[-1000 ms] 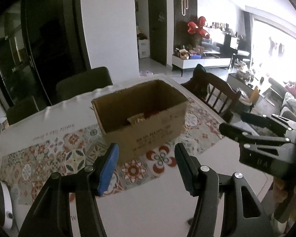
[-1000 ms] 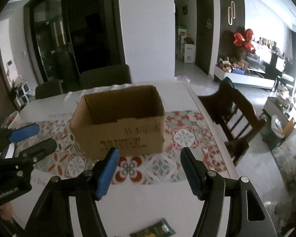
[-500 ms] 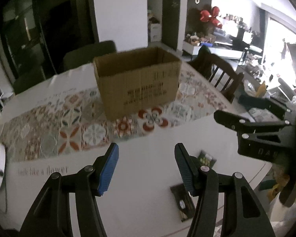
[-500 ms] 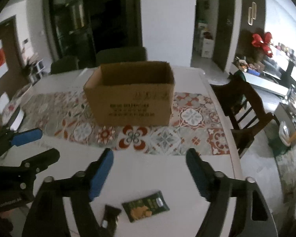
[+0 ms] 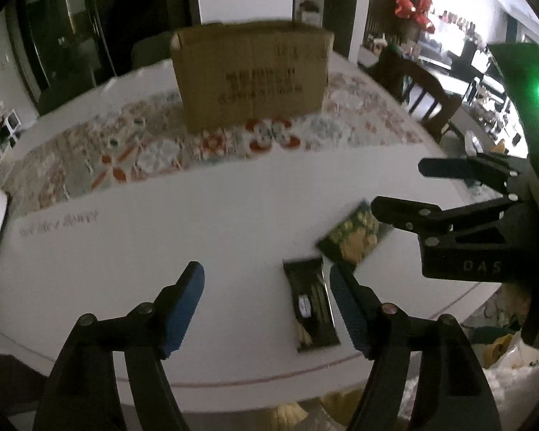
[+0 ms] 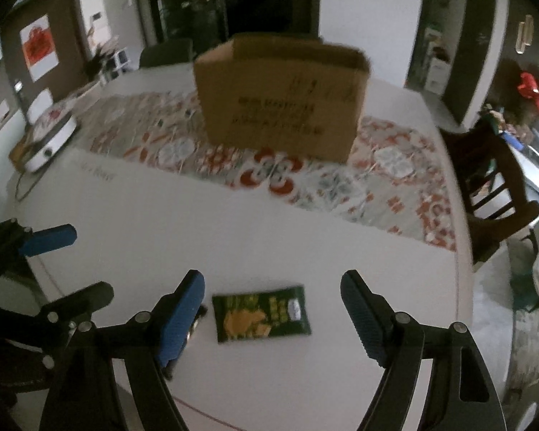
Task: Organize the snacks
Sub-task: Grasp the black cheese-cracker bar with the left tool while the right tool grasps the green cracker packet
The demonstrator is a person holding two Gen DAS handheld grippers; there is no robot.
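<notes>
A: As seen from left wrist cam, left gripper (image 5: 266, 287) has jaws just widened, nothing btwn pads. Dark snack packet (image 5: 311, 305) lies flat by its right finger; green snack packet (image 5: 354, 233) just beyond, near right gripper (image 5: 399, 188).

B: Right wrist cam: jaws just opened wide, empty, green packet on white table (image 6: 269, 230) btwn them. Cardboard box (image 6: 280, 97) well back on patterned runner (image 6: 395, 176).

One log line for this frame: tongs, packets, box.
left tongs: open, empty | right tongs: open over green packet | dark packet: on table | box: upright on runner
</notes>
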